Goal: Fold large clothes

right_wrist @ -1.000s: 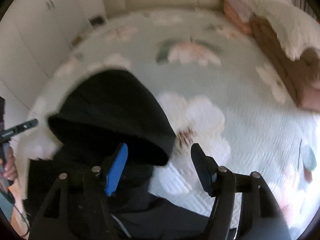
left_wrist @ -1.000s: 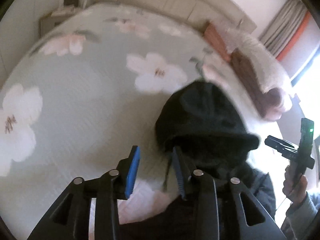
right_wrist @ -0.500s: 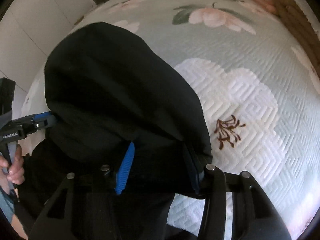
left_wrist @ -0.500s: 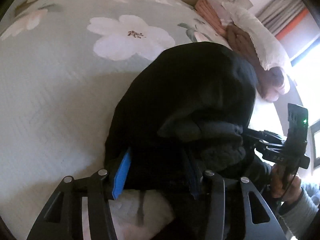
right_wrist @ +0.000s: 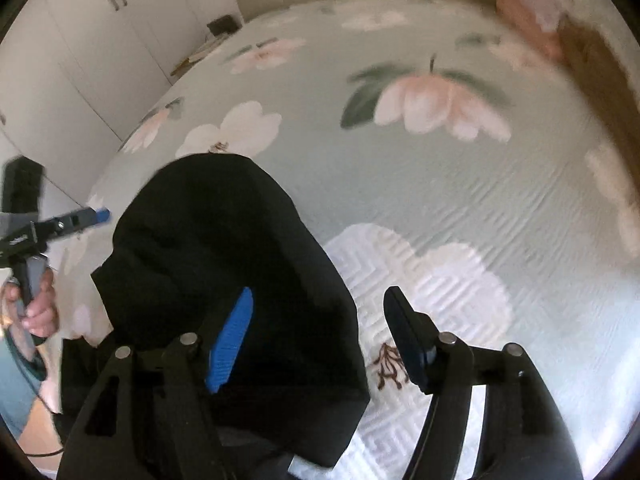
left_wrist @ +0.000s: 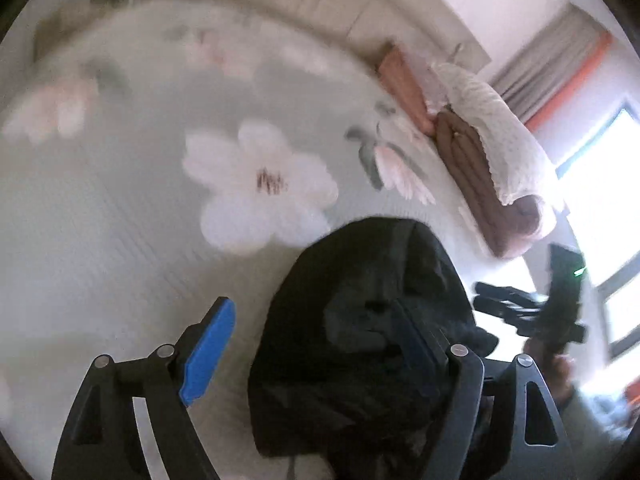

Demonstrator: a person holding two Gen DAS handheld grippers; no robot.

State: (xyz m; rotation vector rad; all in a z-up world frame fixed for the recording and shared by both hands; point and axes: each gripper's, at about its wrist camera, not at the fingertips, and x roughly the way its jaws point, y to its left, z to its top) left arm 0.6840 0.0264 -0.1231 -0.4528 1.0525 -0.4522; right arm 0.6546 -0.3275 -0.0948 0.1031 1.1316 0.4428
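Observation:
A black hooded garment [left_wrist: 360, 320] lies on the floral bedspread [left_wrist: 120, 220], hood pointing away from me. It also shows in the right wrist view [right_wrist: 224, 248]. My left gripper [left_wrist: 316, 340] is open and held above the hood's left edge; its blue left pad [left_wrist: 208, 348] is over the bedspread, the right one over the black cloth. My right gripper [right_wrist: 320, 340] is open above the hood's right edge; its blue pad [right_wrist: 232, 340] is over the cloth, the other over the bedspread [right_wrist: 460, 200]. Neither grips anything.
Folded brown and pink blankets with a white fluffy one [left_wrist: 488, 152] lie along the bed's right side. A padded headboard [left_wrist: 320, 4] is at the far end. White wardrobes [right_wrist: 80, 48] stand to the left, and a bright window [left_wrist: 608, 200] to the right.
Both grippers were down on the hood with narrower jaws half a second ago. Now both have lifted, pulled back and opened wide. The hood lies flatter on the bed.

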